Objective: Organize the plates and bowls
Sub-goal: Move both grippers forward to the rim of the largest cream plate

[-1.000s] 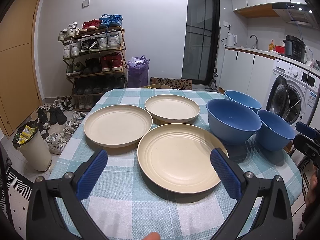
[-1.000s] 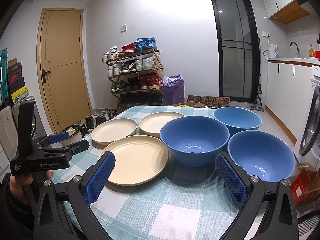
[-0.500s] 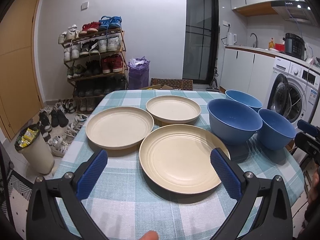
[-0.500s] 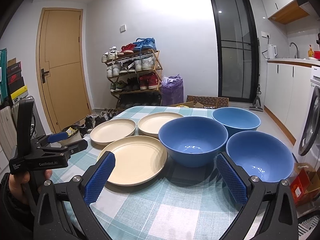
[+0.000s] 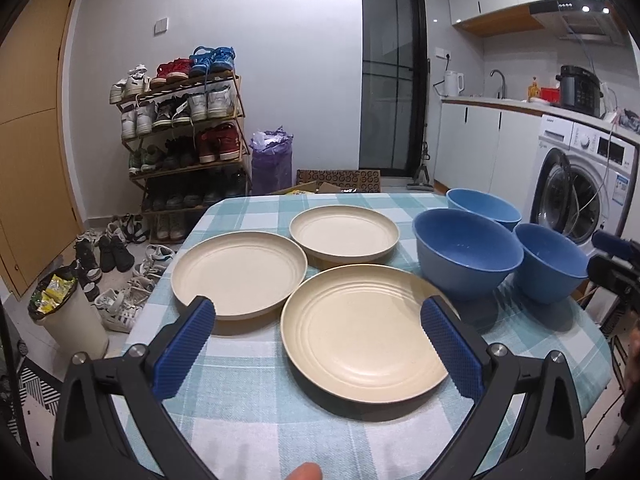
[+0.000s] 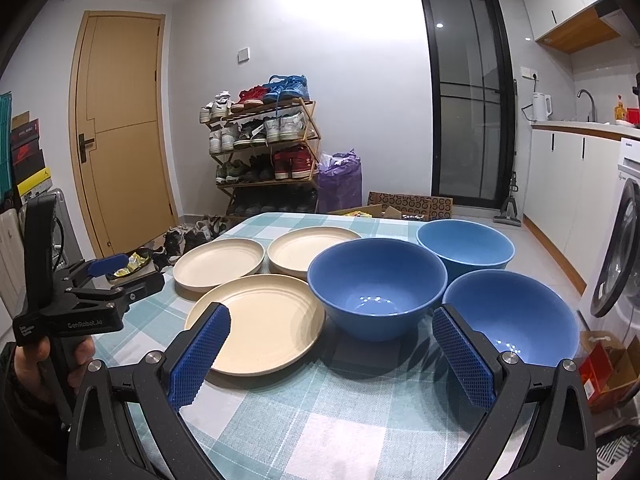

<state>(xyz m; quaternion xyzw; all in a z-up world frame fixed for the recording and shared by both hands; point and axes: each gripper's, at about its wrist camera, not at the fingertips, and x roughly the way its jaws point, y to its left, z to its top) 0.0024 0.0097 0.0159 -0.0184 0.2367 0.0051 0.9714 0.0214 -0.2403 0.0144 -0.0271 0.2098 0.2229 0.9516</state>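
three cream plates (image 5: pixel 364 332) and three blue bowls (image 6: pixel 378 286) sit separately on a checked tablecloth (image 5: pixel 256 412). left gripper (image 5: pixel 318 350) and right gripper (image 6: pixel 330 356) hover wide open, empty. dishes look light, rigid, smooth; best pinched at the rim.

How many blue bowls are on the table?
3: a large bowl beside the nearest plate, a far bowl behind it, and a near bowl at the table's right edge. None looks hidden.
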